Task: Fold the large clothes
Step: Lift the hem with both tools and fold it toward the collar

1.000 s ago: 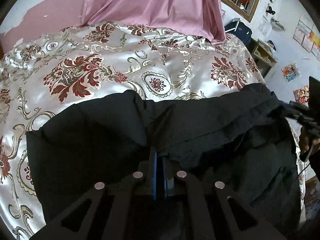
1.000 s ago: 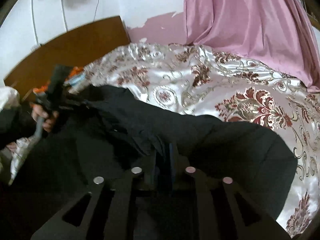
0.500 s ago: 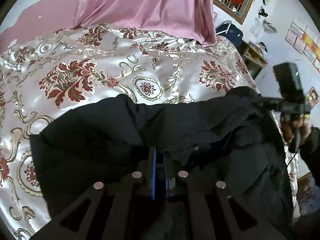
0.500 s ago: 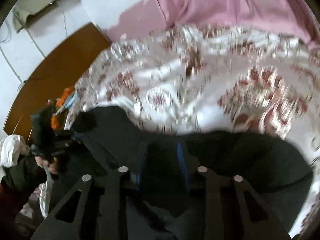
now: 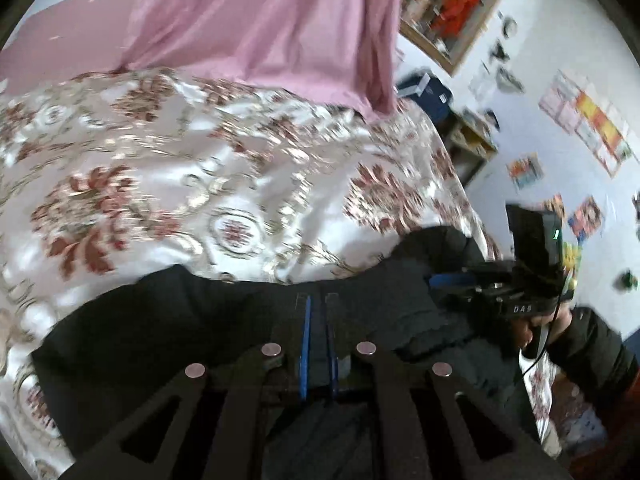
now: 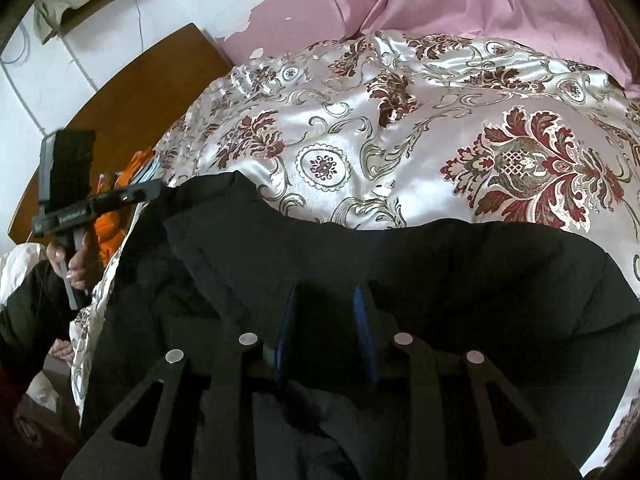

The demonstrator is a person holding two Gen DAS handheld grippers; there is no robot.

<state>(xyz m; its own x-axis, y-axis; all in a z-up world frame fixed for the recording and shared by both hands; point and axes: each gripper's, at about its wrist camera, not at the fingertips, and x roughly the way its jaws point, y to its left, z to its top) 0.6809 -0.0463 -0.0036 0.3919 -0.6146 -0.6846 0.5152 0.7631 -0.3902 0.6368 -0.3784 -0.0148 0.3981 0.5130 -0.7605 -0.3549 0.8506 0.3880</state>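
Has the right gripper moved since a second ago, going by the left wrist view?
Yes. The right gripper was low at the frame's right edge; it is now higher and further in, toward the bedspread.

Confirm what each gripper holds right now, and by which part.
Left gripper: shut on the black garment, apparently at its left edge by the far corner. Right gripper: jaws apart over it, no pinch visible.
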